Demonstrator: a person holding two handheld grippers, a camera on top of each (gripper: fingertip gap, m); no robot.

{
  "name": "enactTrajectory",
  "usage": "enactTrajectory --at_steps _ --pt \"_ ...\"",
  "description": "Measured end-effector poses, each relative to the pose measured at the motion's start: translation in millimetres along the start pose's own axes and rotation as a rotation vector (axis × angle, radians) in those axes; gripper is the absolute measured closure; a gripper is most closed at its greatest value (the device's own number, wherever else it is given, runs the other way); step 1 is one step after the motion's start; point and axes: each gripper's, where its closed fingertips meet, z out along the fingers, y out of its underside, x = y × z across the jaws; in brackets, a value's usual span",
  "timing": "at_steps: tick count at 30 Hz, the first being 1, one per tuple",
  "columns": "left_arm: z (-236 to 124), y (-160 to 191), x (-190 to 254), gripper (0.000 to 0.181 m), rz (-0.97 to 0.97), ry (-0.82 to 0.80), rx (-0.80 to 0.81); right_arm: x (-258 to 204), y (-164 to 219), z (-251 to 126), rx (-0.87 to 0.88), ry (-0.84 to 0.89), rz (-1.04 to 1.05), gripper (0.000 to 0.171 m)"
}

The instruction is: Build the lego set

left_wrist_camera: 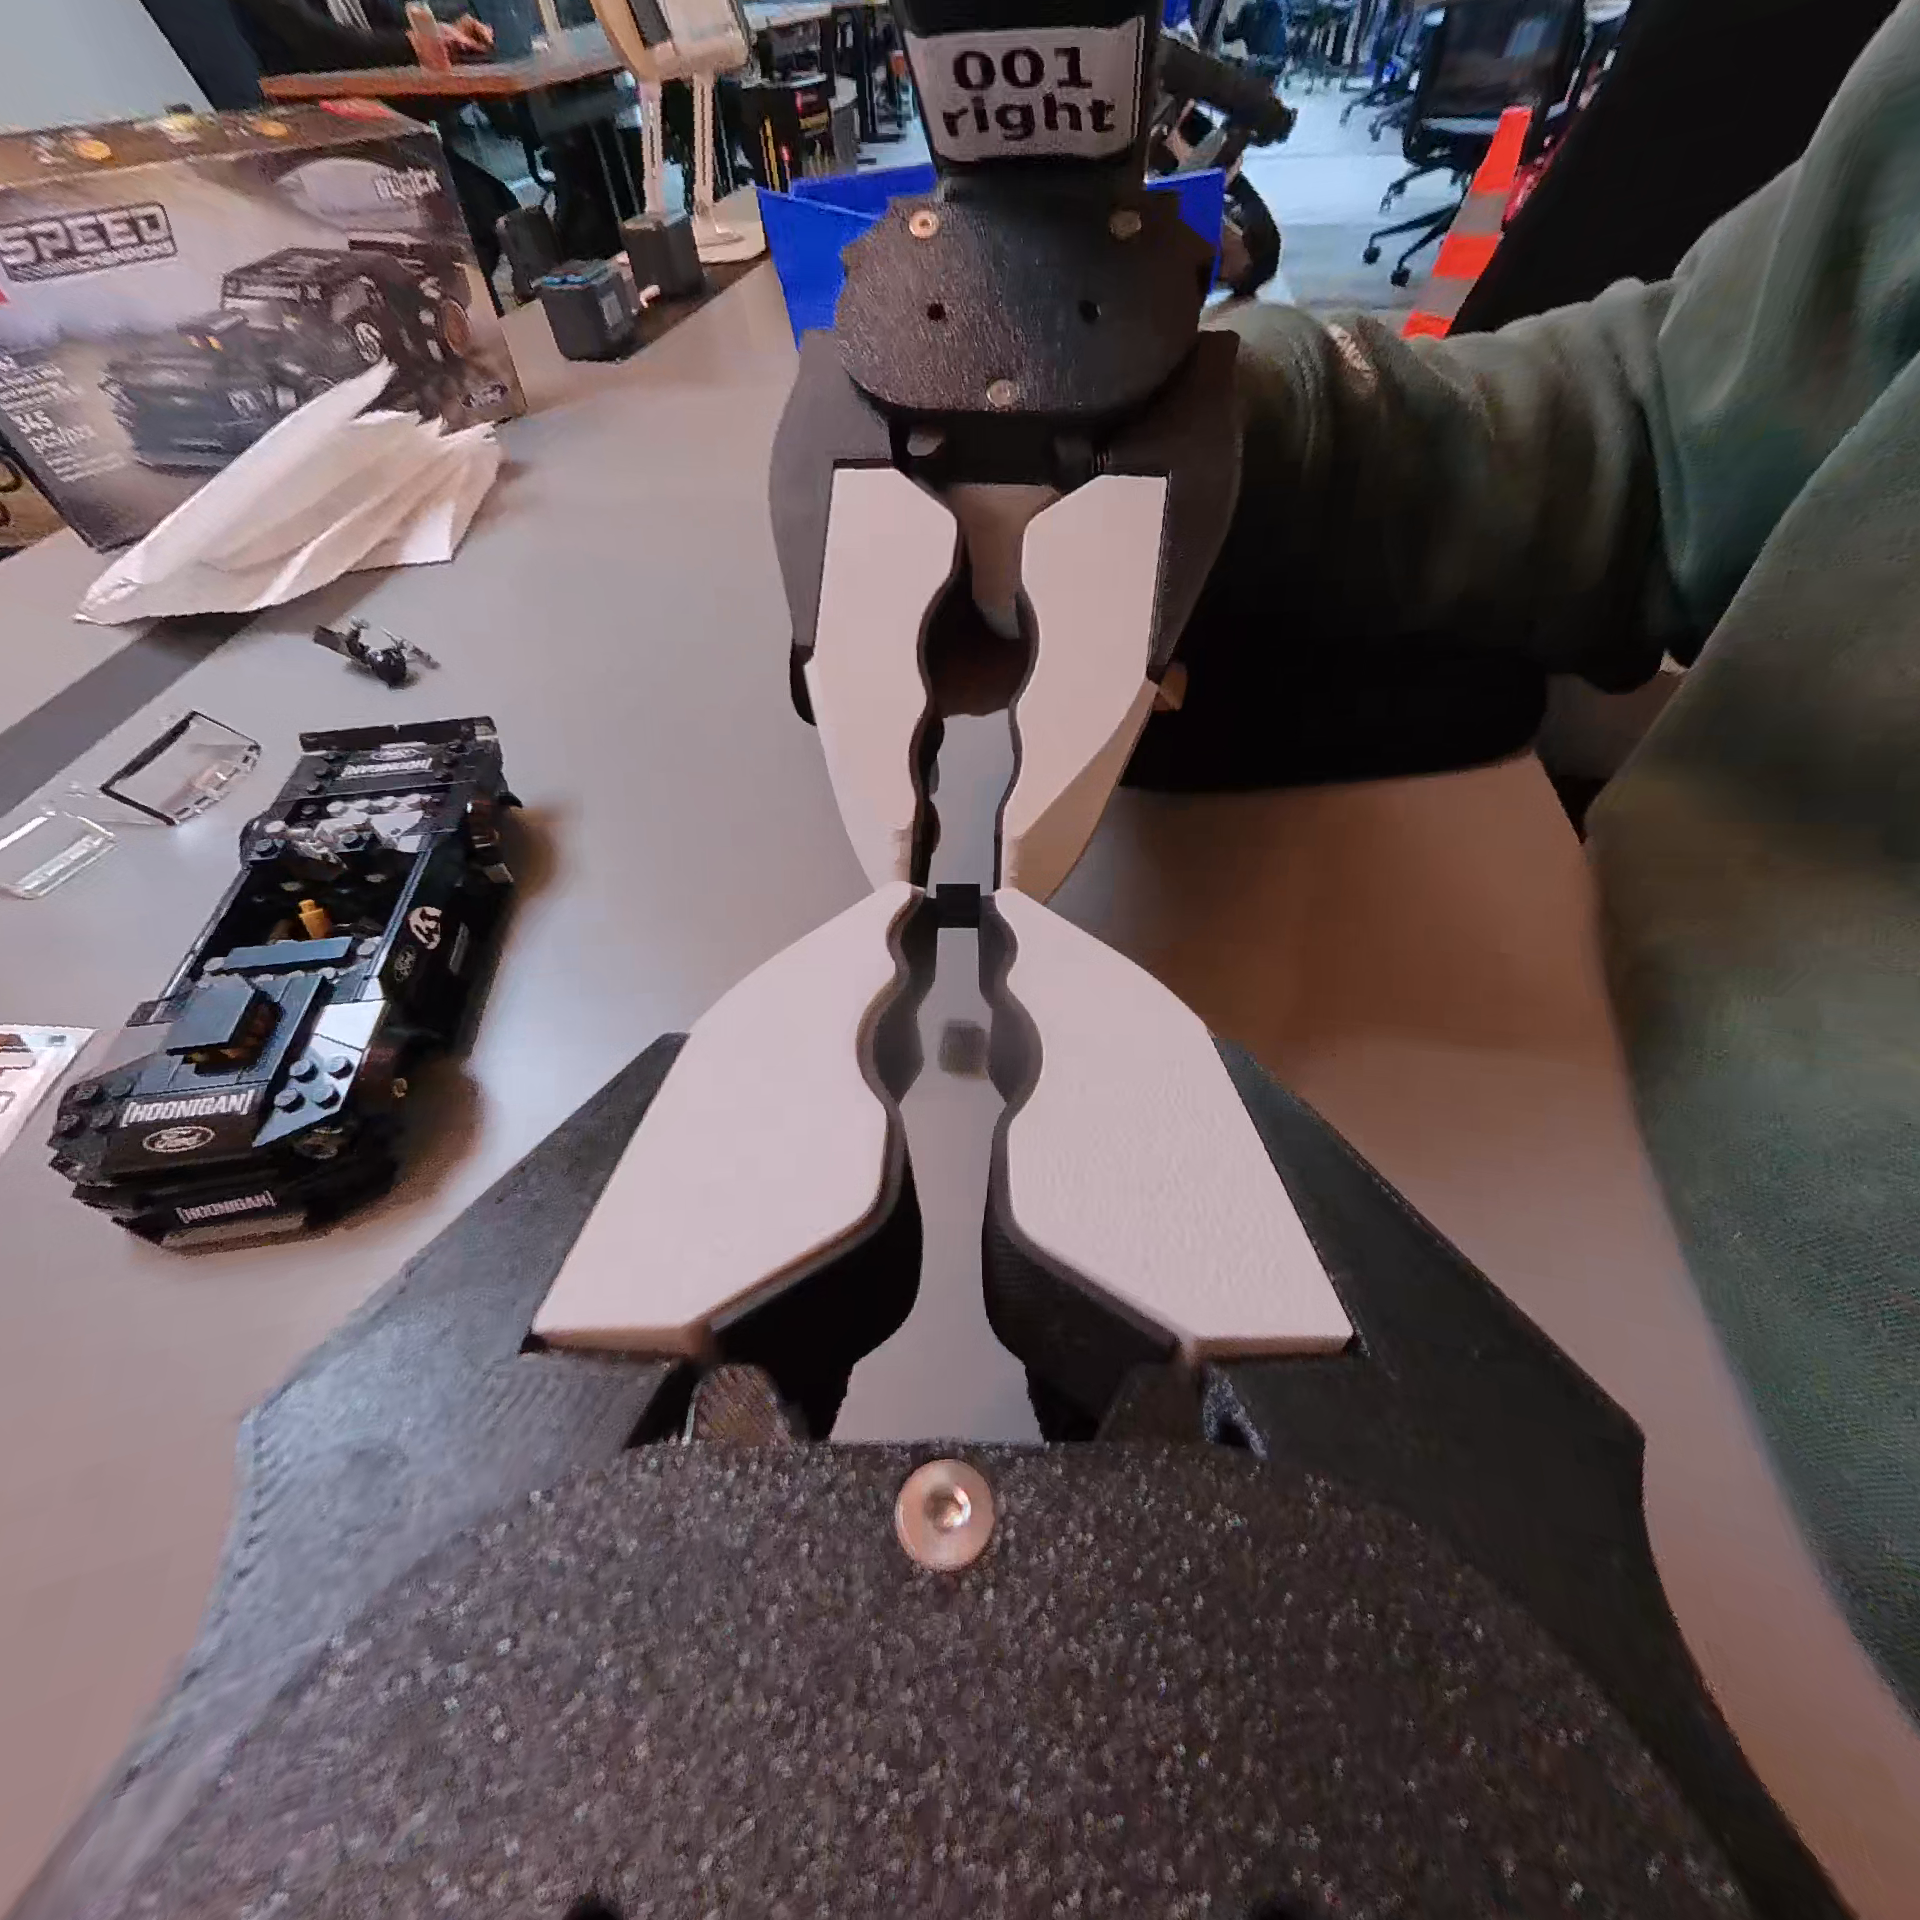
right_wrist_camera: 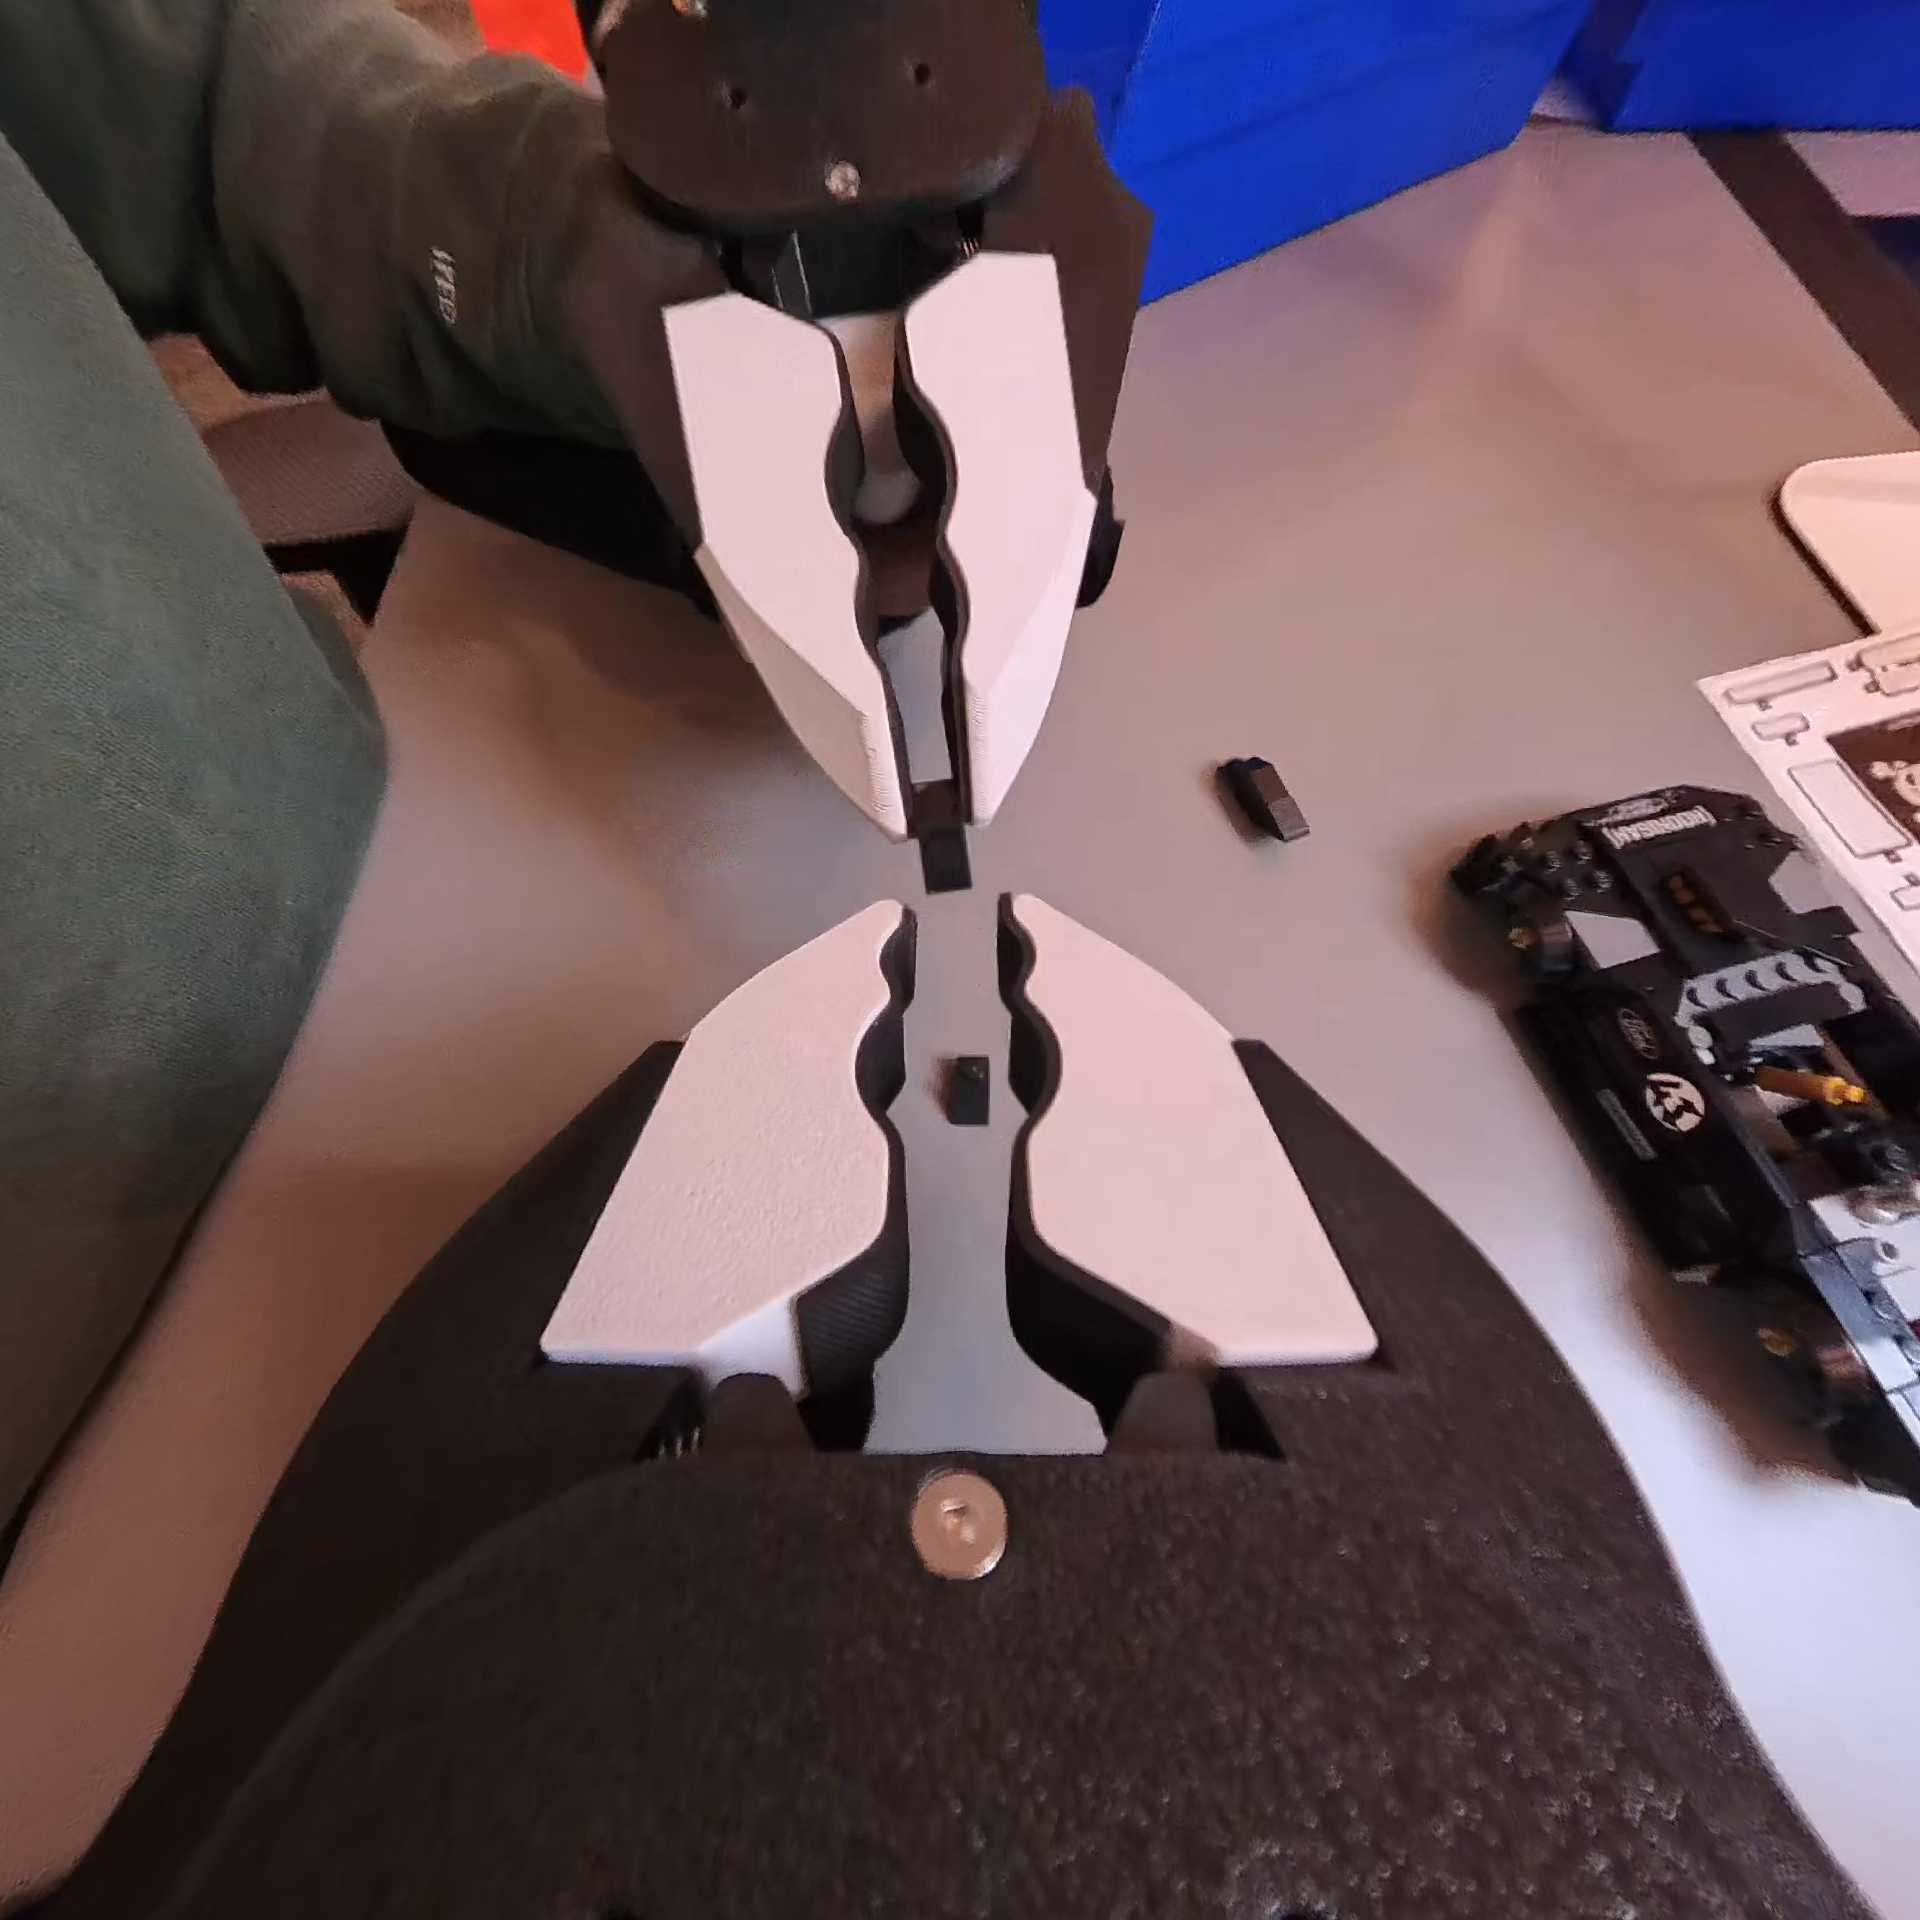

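Left wrist view: at the upper left of the grey table [left_wrist_camera: 644,499] stands the set's box [left_wrist_camera: 239,301], with a crumpled white bag [left_wrist_camera: 301,509] in front of it. Lower left lies the half-built black Lego car [left_wrist_camera: 301,987], clear windscreen pieces [left_wrist_camera: 182,769] just beside it. At centre the left gripper [left_wrist_camera: 956,920] is clenched on a small black brick [left_wrist_camera: 956,902] at its very tips, meeting the right gripper tip to tip.

Right wrist view: a green sleeve [right_wrist_camera: 343,239] fills the upper left. At centre the right gripper [right_wrist_camera: 956,920] stands released, its fingertips parted just short of the held brick. A second tiny black piece [right_wrist_camera: 964,1101] lies on the table between its fingers (untouched by either). Further right lie another loose black piece [right_wrist_camera: 1260,798], then the car, with a sticker sheet [right_wrist_camera: 1829,748] at the right edge.
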Motion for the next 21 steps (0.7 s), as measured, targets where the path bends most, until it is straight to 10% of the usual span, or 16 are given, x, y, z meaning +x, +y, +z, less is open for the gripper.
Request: enactTrajectory --at_steps 21 --pt "1.3 3.7 2.5 0.173 -0.111 0.058 0.012 -2.0 -0.8 2.7 -0.017 0.021 -0.038 0.163"
